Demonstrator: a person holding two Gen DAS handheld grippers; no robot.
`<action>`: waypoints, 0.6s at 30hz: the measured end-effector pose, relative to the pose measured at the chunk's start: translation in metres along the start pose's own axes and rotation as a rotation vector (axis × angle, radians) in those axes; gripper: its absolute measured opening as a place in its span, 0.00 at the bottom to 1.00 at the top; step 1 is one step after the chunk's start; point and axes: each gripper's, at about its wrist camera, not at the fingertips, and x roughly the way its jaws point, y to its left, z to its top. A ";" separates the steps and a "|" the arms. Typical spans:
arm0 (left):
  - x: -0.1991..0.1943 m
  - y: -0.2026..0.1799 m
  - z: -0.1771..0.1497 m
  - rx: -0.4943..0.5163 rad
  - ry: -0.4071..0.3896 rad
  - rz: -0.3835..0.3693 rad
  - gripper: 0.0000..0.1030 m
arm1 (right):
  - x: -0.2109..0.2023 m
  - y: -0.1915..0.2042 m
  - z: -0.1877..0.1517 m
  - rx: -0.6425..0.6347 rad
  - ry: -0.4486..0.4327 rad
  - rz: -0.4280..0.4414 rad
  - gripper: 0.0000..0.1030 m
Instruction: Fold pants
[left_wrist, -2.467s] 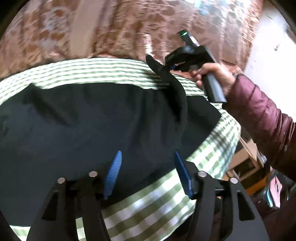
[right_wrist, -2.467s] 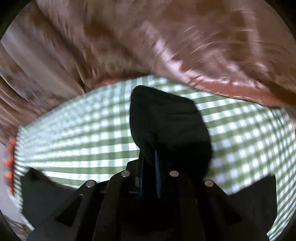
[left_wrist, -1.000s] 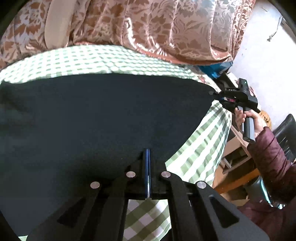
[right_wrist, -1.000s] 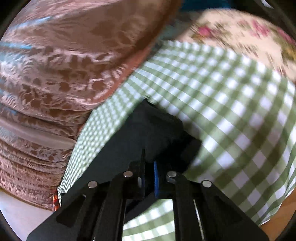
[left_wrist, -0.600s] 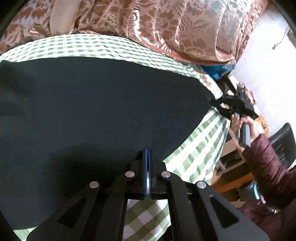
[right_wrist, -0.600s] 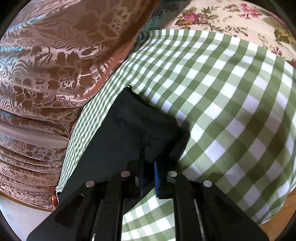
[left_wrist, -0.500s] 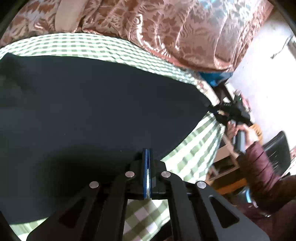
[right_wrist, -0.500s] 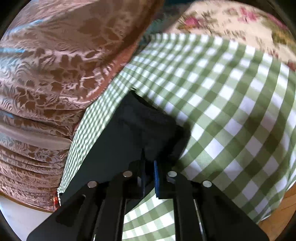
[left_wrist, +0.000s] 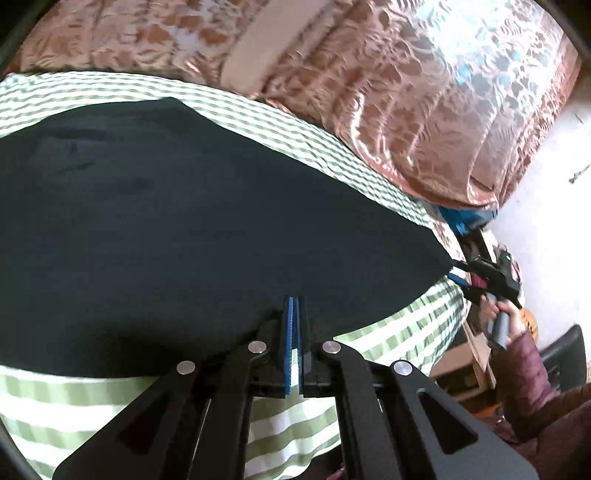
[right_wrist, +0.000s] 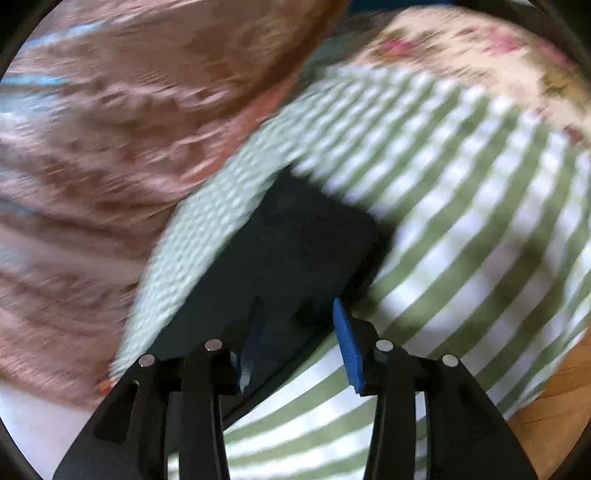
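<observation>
Left gripper (left_wrist: 294, 306) clamped tight on the near edge of the black pants (left_wrist: 192, 229), which spread ahead of its jaws over the checked cloth (left_wrist: 402, 332). Right gripper (right_wrist: 295, 325) jaws opening, pants corner (right_wrist: 306, 240) lying loose between them, pads off the fabric.

The pants (left_wrist: 207, 229) are a matt black cloth, smooth and flat. Under them lies a woven green-and-white checked cloth (left_wrist: 413, 332), also matt. The brown curtain (left_wrist: 424, 110) behind is a glossy, satin-like fabric with a raised leaf pattern (it catches the light in pale streaks). The left claw (left_wrist: 294, 314) is matt black plastic with ribbed blue pads and bright metal pins. A bare wooden edge (right_wrist: 554, 398) looks smooth.
</observation>
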 end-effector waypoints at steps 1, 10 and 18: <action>-0.002 0.001 -0.002 -0.004 -0.007 0.003 0.00 | 0.002 0.013 -0.013 -0.037 0.052 0.074 0.38; 0.004 -0.001 -0.005 -0.020 -0.013 -0.010 0.00 | 0.087 0.077 -0.109 -0.086 0.413 0.313 0.38; -0.007 0.008 -0.009 -0.036 -0.025 0.019 0.00 | 0.113 0.079 -0.118 -0.045 0.438 0.310 0.25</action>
